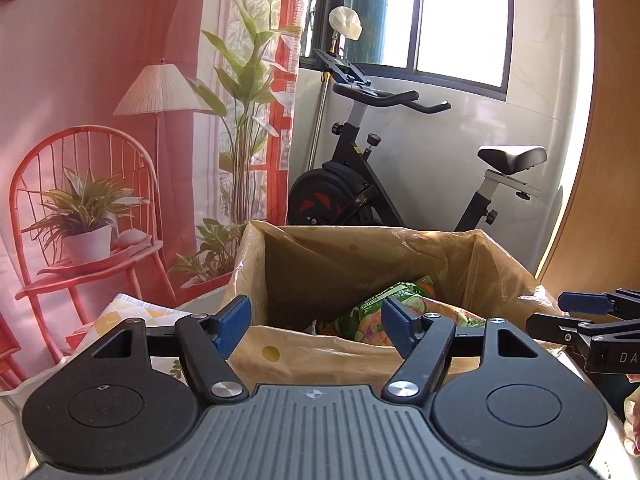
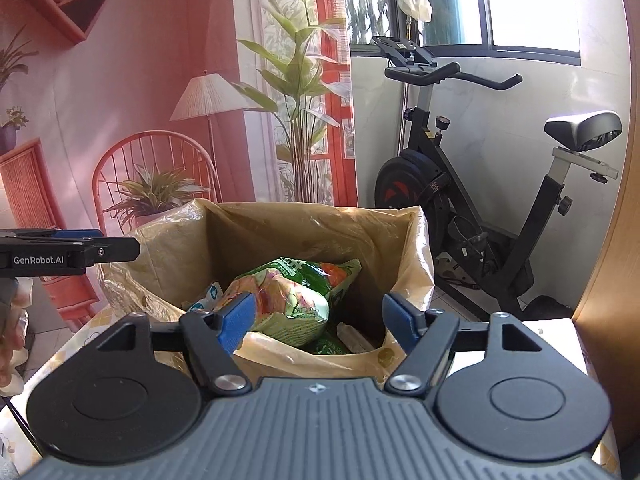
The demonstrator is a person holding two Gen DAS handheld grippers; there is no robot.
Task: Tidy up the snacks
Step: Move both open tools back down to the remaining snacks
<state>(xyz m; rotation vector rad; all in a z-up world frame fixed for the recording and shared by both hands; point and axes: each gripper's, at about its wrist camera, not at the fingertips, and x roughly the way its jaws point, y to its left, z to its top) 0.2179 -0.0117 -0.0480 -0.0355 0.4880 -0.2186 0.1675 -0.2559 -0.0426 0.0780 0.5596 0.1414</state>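
A box lined with a yellowish plastic bag (image 1: 320, 356) (image 2: 404, 240) stands on the table in front of both grippers. Inside lies a green snack bag (image 2: 296, 292) (image 1: 372, 312) on top of other packets, with a small blue-and-white packet (image 2: 208, 296) at its left. My left gripper (image 1: 316, 320) hovers at the box's near rim, jaws open, nothing between them. My right gripper (image 2: 318, 320) hangs over the near rim too, open and empty, the green bag below and beyond it. Each gripper shows at the edge of the other's view: right gripper (image 1: 592, 312), left gripper (image 2: 100, 248).
An exercise bike (image 1: 400, 184) (image 2: 480, 208) stands behind the box by the window. A printed pink backdrop (image 1: 100, 120) hangs at the left. A wooden panel (image 1: 608, 200) rises at the right. A patterned tablecloth (image 1: 132, 312) covers the table left of the box.
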